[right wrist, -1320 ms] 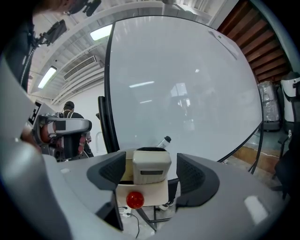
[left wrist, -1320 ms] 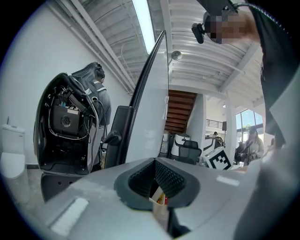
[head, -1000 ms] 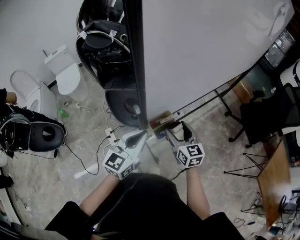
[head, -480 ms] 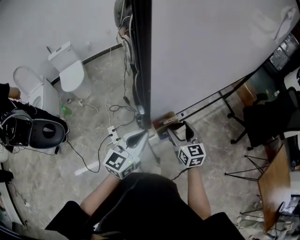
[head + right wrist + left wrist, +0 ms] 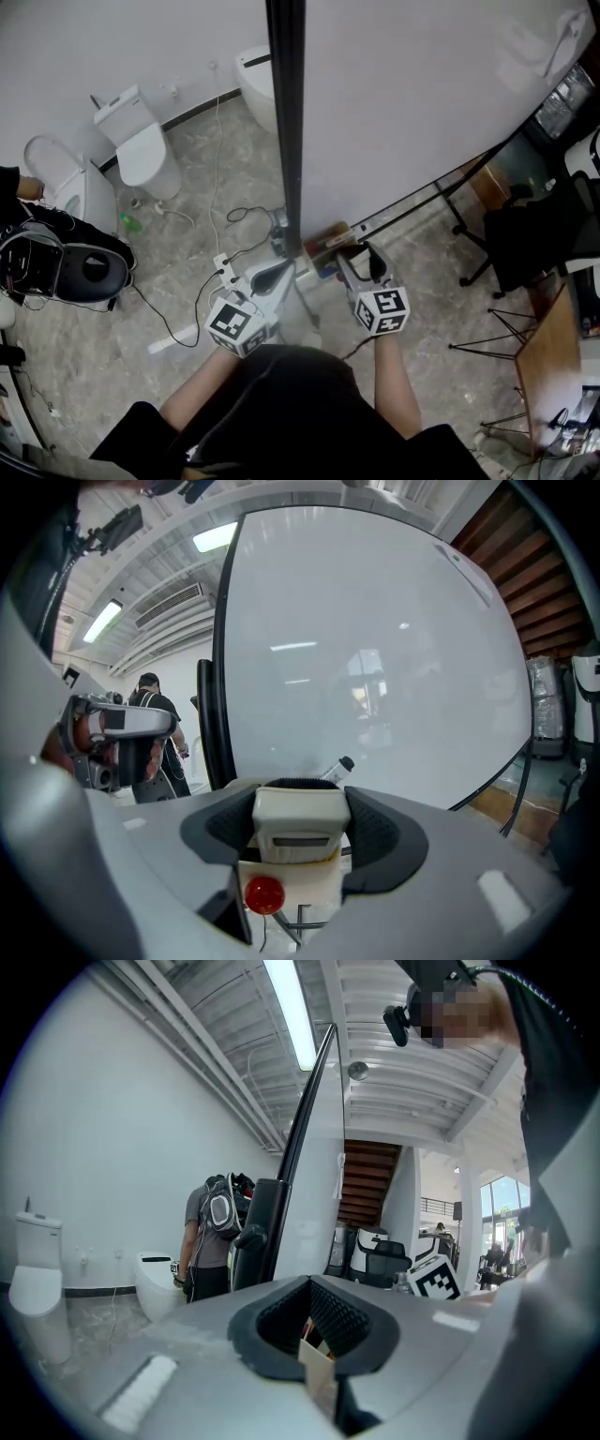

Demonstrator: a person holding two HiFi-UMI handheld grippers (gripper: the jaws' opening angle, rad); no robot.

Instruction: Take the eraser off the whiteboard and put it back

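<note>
The cream eraser with dark felt sits at the bottom of the whiteboard, above its tray. My right gripper has just been closing its jaws, and both pads now lie against the eraser's sides. In the right gripper view the eraser fills the gap of the right gripper, and a marker lies just behind on the tray. My left gripper hovers by the board's black left edge. Its tips meet with nothing between them, as the left gripper shows in its own view.
Two white toilets stand on the floor left of the board, with cables trailing between. A black round device is at far left. A black chair and a wooden table are at right. A person stands behind the board.
A bulky black shape behind the board's left edge has left the head view, uncovering a toilet and cables. Both grippers have kept their places at the tray.
</note>
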